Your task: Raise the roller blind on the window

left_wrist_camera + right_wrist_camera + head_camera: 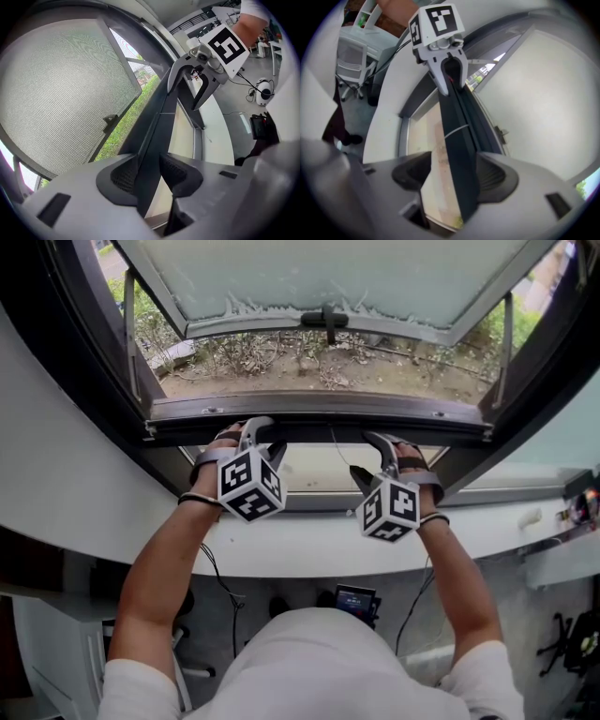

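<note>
The roller blind's dark bottom bar (319, 423) runs across the window opening just above the sill. My left gripper (251, 430) is shut on that bar left of its middle; in the left gripper view both pads (125, 174) press against the bar (157, 122). My right gripper (379, 442) sits further right along the same bar. In the right gripper view the bar (454, 117) passes between its jaws (450, 176), which stand wide, with a gap on the left side. Each gripper shows in the other's view: the right one (194, 82) and the left one (450, 77).
The window sash (328, 277) with frosted glass is swung outward, its black handle (325, 320) in the middle, with soil and plants beyond. A white curved sill (309, 549) lies below my arms. A mesh screen (56, 84) fills the left. A white chair (351, 61) stands behind.
</note>
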`<state>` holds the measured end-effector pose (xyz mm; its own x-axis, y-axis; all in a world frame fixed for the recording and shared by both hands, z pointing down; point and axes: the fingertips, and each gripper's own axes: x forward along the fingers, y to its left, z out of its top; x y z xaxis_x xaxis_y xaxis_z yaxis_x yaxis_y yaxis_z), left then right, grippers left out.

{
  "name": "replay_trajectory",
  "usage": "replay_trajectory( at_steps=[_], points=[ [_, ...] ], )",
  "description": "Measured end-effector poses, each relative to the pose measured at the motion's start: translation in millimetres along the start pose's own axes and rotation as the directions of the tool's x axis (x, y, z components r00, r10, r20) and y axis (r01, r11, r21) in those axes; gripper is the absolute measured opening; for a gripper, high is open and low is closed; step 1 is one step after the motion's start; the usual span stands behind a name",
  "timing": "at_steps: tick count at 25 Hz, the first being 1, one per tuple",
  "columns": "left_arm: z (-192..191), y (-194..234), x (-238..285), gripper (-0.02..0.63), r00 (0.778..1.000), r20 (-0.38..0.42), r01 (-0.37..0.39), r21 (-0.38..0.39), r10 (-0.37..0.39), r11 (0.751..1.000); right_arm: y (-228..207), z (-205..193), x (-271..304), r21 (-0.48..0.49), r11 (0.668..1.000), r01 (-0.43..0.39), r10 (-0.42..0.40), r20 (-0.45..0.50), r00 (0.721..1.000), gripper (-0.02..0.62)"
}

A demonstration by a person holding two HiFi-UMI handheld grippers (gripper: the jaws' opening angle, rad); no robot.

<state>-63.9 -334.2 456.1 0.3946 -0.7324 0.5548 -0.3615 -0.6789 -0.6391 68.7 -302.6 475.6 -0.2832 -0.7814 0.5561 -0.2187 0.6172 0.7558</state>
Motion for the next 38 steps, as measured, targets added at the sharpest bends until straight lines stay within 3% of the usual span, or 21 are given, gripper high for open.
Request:
replay_trajectory(
  at_steps=[3, 8, 10, 13, 18, 23, 27, 33, 38],
  points=[
    [0, 0, 0, 0.144, 1.0, 0.0, -0.001, 0.0, 0.001, 1.0, 1, -3, -1, 0.04, 0.999, -0.017, 0.017, 0.007, 1.0, 0.302],
    [0, 0, 1, 0.144, 1.0, -0.003, -0.003, 0.002, 0.003, 1.0, -25, -6, 0, 0.068, 0.994, 0.085, -0.086, 0.005, 0.996, 0.301],
    [0, 0, 1, 0.144, 1.0, -0.003, -0.004, 0.001, 0.004, 1.0, -32, -11, 4, 0.084, 0.993, 0.087, -0.086, -0.019, 0.996, 0.299],
    [0, 0, 2, 0.144, 1.0, -0.003, -0.006, -0.004, 0.006, 1.0, -29, -21, 12, 0.029, 0.998, 0.058, -0.056, -0.072, 0.996, 0.297],
    [0, 1, 2, 0.144, 1.0, -0.004, -0.015, -0.001, 0.015, 1.0, -27, -25, 17, -0.067, 0.993, 0.096, -0.103, -0.119, 0.988, 0.296],
    [-2, -3, 0, 0.144, 1.0, -0.016, -0.016, 0.011, 0.016, 1.0, -23, -21, 16, 0.002, 0.997, 0.073, -0.072, -0.115, 0.991, 0.288],
    [-3, -4, 1, 0.153, 0.999, -0.021, -0.025, 0.016, 0.025, 1.0, -23, -22, 17, 0.004, 0.997, 0.071, -0.07, -0.12, 0.99, 0.288],
    [1, 1, -2, 0.153, 0.999, 0.026, -0.039, -0.074, 0.041, 0.997, -27, -21, 12, 0.019, 0.999, 0.043, -0.04, -0.122, 0.992, 0.288],
    [6, 6, -8, 0.152, 0.999, 0.029, -0.037, -0.06, 0.038, 0.998, -33, -18, 7, 0.009, 0.999, 0.039, -0.038, -0.119, 0.992, 0.287]
  ],
)
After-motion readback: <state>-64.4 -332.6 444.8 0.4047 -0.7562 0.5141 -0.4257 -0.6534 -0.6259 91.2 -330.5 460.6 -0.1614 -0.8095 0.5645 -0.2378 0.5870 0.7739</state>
